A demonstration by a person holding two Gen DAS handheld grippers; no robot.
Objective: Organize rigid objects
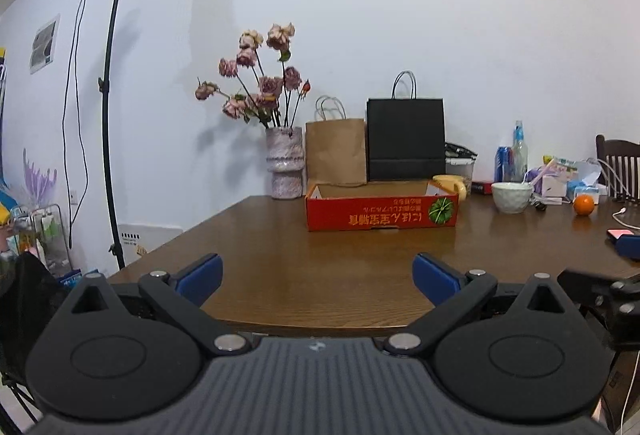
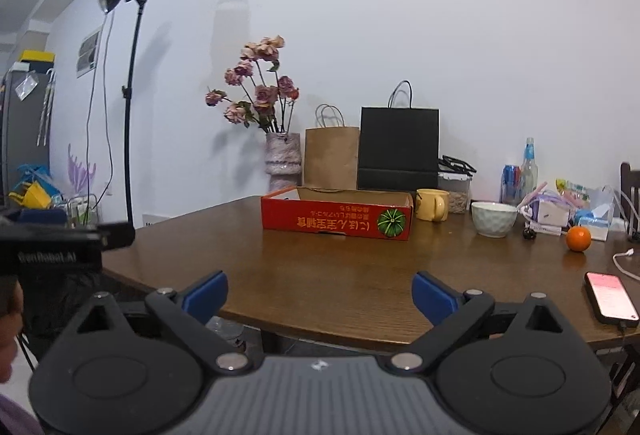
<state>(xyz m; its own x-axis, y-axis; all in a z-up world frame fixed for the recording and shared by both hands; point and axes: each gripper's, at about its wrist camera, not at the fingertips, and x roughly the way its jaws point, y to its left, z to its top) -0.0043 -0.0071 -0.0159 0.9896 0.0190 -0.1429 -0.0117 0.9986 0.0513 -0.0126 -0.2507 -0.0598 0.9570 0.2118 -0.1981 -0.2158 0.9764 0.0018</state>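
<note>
A red open cardboard box [image 1: 382,213] [image 2: 336,221] lies on the brown wooden table [image 1: 320,267] [image 2: 340,275], toward the far side. A yellow mug [image 2: 432,204] [image 1: 450,183] stands right of the box. A white bowl [image 2: 493,219] [image 1: 512,197] and an orange [image 2: 578,239] [image 1: 583,205] sit further right. My left gripper [image 1: 318,277] is open and empty at the table's near edge. My right gripper [image 2: 320,295] is open and empty at the near edge. Each gripper shows at the edge of the other's view.
A vase of dried roses [image 1: 286,167], a brown paper bag [image 1: 336,151] and a black paper bag [image 1: 406,139] stand behind the box. Bottles, a can and packets [image 2: 556,207] crowd the far right. A phone [image 2: 610,299] lies near right. A light stand [image 1: 110,115] stands left.
</note>
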